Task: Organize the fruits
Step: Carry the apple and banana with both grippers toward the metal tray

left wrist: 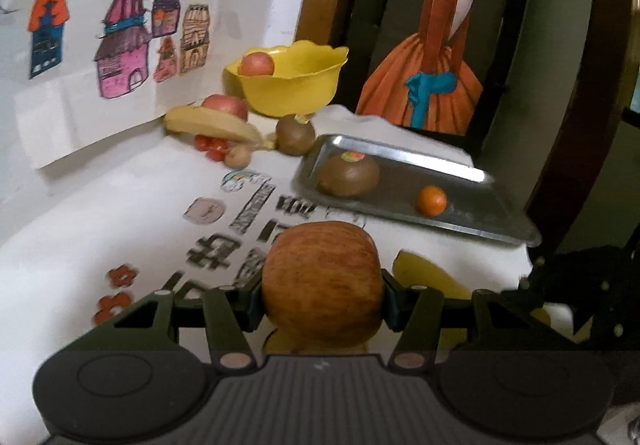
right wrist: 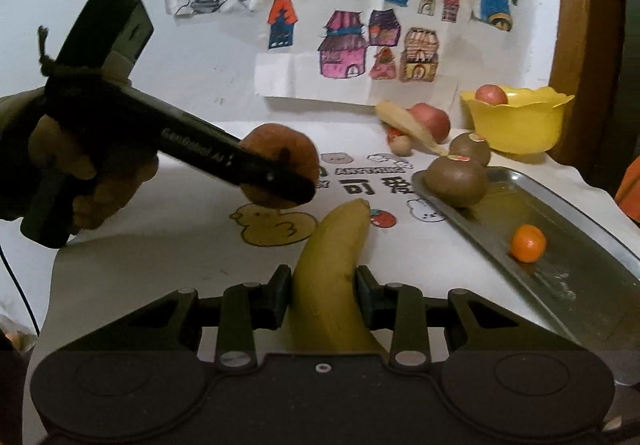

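Above the table [right wrist: 160, 245], left gripper [left wrist: 320, 295] pinching an apple [left wrist: 320, 281] (held aloft), right gripper [right wrist: 322, 295] clamping a banana [right wrist: 332, 269].

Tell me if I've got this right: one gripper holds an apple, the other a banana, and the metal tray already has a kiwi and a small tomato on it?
Nearly. The small round fruit on the metal tray is an orange citrus fruit, not a tomato; the right wrist view shows it clearly, beside the kiwi. The rest holds: the left gripper clamps the apple, and the right gripper clamps the banana.
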`<state>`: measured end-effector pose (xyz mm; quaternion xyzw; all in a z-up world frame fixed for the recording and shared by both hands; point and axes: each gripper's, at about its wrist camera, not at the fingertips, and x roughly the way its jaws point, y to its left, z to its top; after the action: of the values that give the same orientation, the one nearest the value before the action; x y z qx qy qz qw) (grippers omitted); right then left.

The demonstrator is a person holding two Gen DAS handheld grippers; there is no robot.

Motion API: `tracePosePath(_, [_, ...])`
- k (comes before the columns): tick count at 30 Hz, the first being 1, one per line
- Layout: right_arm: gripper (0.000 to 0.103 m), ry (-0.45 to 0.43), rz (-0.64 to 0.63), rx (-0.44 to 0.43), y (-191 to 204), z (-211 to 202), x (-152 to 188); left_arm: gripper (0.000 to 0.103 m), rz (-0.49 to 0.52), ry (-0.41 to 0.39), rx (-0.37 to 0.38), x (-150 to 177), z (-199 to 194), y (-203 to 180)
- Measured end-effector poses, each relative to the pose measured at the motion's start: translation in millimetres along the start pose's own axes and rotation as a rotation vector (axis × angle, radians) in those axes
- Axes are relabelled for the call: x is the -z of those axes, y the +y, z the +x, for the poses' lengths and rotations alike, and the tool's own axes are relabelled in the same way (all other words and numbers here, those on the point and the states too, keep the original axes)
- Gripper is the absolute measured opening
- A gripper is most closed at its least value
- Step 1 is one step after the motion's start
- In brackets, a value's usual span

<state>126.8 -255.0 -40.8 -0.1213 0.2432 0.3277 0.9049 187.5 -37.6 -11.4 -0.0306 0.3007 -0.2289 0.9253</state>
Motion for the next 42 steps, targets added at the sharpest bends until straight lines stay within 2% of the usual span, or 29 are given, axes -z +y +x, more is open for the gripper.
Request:
tracePosePath(7, [0.036,-0.032,0.020,-0.013,-6.4,-6.8,2.5,0.059,-0.030,0.052,0.005,-5.0,20.3,-5.2])
tracePosePath(14, [0.036,-0.083,0.101,0.025,-28.1,-25.2,-2.8,0.059,0.000,0.016,-0.002,-20.7,21.4,-14.7])
tracePosePath(18, [0.036,-0.127,0.128,0.098,-49.0,-39.0,-10.8,0.059,0.017,-0.039,0.014,-41.0,25.7,-25.3])
tracePosePath(20, [0.036,-0.142,0.150,0.137,-62.0,-43.5,-13.4,0.059,0.022,-0.069,0.029,-51.2,32.0,-31.6])
tracePosePath(25, [0.036,-0.163,0.294,0.169,-104.8,-42.2,-19.7,0.059,0.030,-0.111,0.060,-77.2,63.7,-49.9])
tracePosePath(30, [0.036,-0.193,0.495,0.089,-147.0,-37.1,-17.4,0.059,0.015,-0.123,0.085,-91.2,99.1,-60.1])
tracePosePath(34, [0.036,-0.199,0.576,0.061,-165.6,-41.1,-21.1,0.059,0.014,-0.100,0.078,-95.9,124.4,-62.8])
tracePosePath(42, [0.036,-0.152,0.722,0.047,-211.4,-35.7,-25.8,0.059,0.023,-0.082,0.096,-102.8,157.2,-72.5])
